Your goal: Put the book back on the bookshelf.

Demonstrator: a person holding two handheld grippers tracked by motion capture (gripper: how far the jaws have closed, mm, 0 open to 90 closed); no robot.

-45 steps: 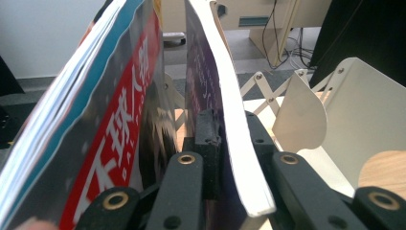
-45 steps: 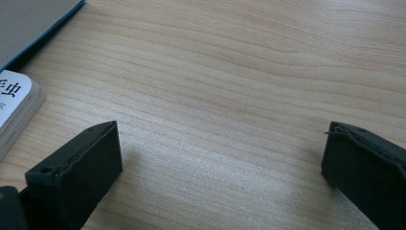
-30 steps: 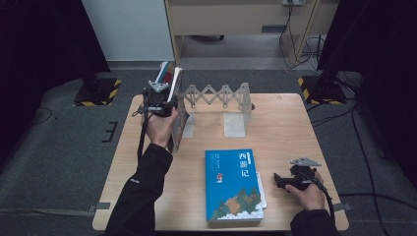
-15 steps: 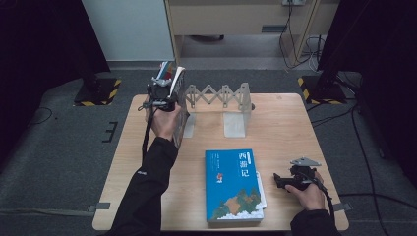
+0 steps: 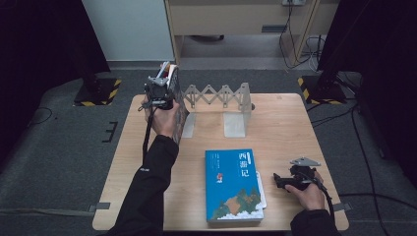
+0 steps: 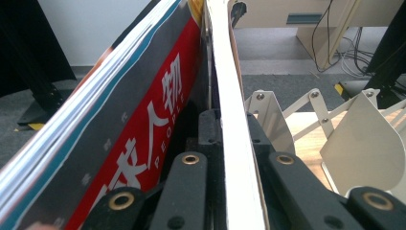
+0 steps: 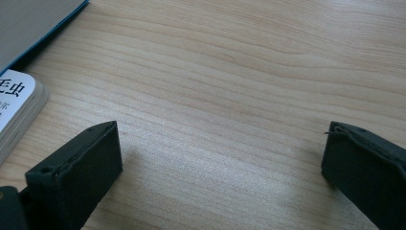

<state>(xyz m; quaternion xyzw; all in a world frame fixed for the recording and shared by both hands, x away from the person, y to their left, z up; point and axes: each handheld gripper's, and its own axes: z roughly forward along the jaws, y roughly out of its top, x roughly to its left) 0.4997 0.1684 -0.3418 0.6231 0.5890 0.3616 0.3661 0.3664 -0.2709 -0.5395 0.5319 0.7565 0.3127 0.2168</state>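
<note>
Pale wood table [image 5: 285, 123], biggest thing in frame, sits on grey carpeted floor [image 5: 64, 162].

Blue book [image 5: 233, 186] lies flat, cover up, near the front edge at centre; white book corner under it shows in the right gripper view.

White metal expanding book rack [image 5: 221, 105] stands at the back of the table, accordion links between upright plates. In the left gripper view one plate [image 6: 361, 139] sits right of the jaws.

Held stack: magazine with red and dark cover [image 6: 143, 139] plus a thin white-edged book [image 6: 230, 110], upright, tilted slightly, at the rack's left end by the table's back-left. Whether the bottom edge touches the table, can't tell.

Left gripper [image 5: 158, 92]: jaws have just been closing, now clenched on the white-edged book; white edge runs straight up between the two black jaws, magazine leans against the outside on the left.

Right gripper [image 5: 282, 181]: low over the table at front right, just beside the blue book, jaws [image 7: 220, 163] spread wide, nothing between them but bare wood.
</note>
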